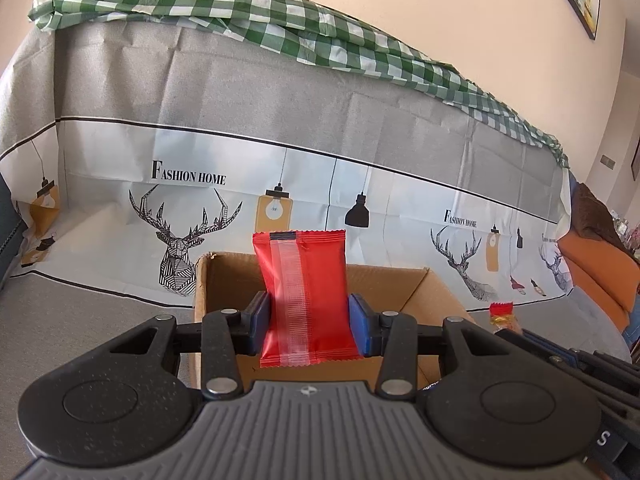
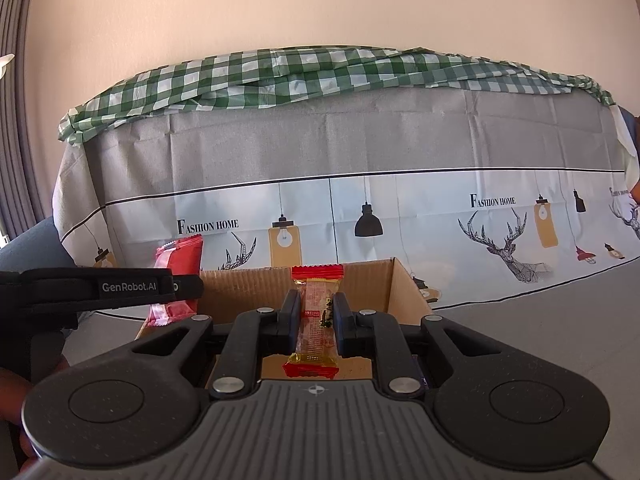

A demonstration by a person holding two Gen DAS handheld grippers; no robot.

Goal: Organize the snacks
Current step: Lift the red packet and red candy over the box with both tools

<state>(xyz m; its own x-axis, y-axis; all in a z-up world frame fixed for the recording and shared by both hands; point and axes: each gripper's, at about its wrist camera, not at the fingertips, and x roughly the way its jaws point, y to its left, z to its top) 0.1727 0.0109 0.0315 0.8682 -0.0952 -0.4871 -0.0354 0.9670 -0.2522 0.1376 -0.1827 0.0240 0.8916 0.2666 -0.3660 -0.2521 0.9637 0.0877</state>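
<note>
My left gripper (image 1: 309,322) is shut on a red snack packet (image 1: 306,296) and holds it upright over the open cardboard box (image 1: 224,280). My right gripper (image 2: 317,318) is shut on a narrow orange-and-red snack bar (image 2: 316,320), held upright over the same box (image 2: 380,284). In the right wrist view the left gripper and its red packet (image 2: 178,276) show at the left. In the left wrist view the top of the snack bar (image 1: 503,314) shows at the right, above the right gripper's body.
The box stands on a grey cloth (image 1: 80,312) covering a sofa seat. The cloth with deer and lamp prints drapes the backrest (image 2: 360,152), with a green checked cloth (image 2: 320,72) along its top. An orange cushion (image 1: 600,276) lies at the far right.
</note>
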